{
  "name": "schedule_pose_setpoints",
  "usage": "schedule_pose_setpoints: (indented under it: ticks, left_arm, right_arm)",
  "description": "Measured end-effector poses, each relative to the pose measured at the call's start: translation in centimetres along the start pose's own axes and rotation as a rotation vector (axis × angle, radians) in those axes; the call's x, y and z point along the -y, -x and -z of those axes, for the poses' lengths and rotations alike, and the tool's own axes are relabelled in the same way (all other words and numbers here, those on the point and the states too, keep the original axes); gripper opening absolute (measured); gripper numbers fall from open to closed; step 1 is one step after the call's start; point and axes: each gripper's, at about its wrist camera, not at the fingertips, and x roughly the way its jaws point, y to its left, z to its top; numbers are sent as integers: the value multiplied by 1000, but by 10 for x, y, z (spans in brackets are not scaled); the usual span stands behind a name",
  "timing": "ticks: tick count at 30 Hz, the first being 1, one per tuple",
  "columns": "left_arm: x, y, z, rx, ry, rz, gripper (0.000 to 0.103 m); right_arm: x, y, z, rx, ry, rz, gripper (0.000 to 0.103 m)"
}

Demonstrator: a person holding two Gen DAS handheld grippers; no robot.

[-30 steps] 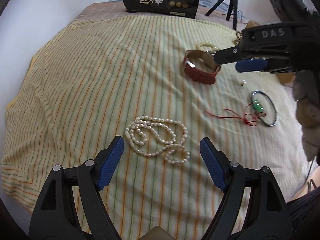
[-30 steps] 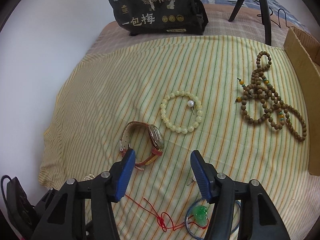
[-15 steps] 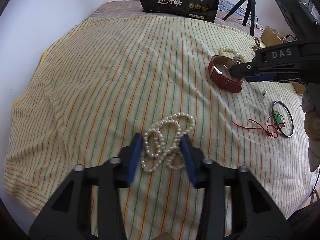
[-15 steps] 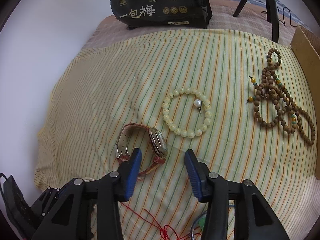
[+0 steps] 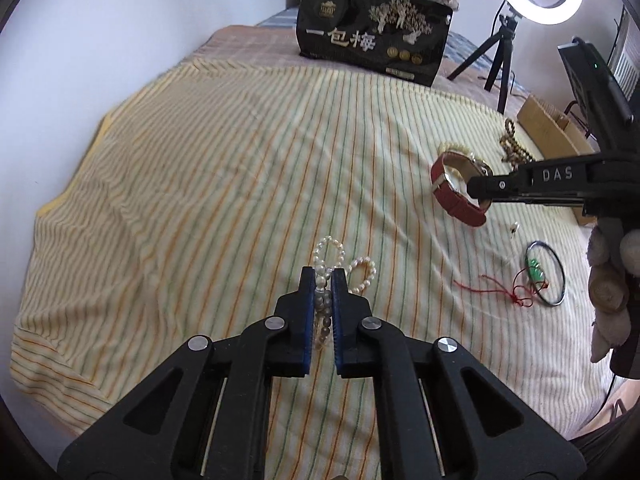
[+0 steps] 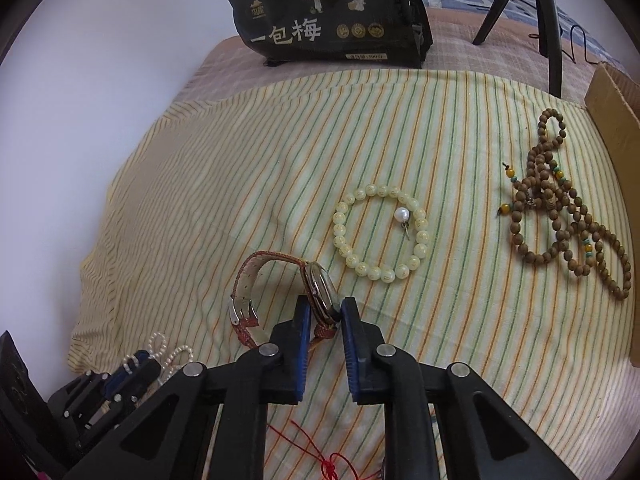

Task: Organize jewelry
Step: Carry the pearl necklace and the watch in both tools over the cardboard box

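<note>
My left gripper [image 5: 323,280] is shut on a white pearl necklace [image 5: 329,254], whose loops stick out past the fingertips above the striped cloth [image 5: 224,184]. My right gripper [image 6: 325,311] is shut on a watch with a red-brown leather strap [image 6: 260,276], pinching it at the watch face. From the left wrist view, the right gripper [image 5: 476,188] holds the watch [image 5: 456,198] at the right. From the right wrist view, the left gripper [image 6: 132,368] with the pearls [image 6: 168,352] shows at the lower left.
A pale yellow bead bracelet [image 6: 380,236] with a loose pearl earring [image 6: 402,216] inside lies ahead of the watch. Brown wooden beads [image 6: 560,200] lie right, beside a cardboard box [image 6: 616,120]. A red cord and green-charm bangle [image 5: 544,272], a black bag [image 5: 372,44] and a tripod [image 5: 500,60] stand around.
Both grippers closed: the left one came down over the pearl necklace and shut on it, bunching it up; the right one moved forward and shut on the watch.
</note>
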Motion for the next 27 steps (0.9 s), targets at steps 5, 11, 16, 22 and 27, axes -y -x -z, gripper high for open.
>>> schedule_pose_setpoints:
  ticks: [5,11,16,22,27]
  left_arm:
    - [-8,16,-6,39,36,18,5]
    - [-17,39,-19,87,75,54,5]
    - [-12,56,-29,118,83,96,5]
    - [9,72,-40,145,52,136,5]
    - [36,81,-50,155,9,180,5]
  right_arm:
    - [2,21,4,39,15,10,14]
    - [11,52,8,94,20,22,14]
    - [24,80,11,140,25,47,14]
    - [47,109,12,186,16,78,14]
    - [69,130,11,224,-11,103,14]
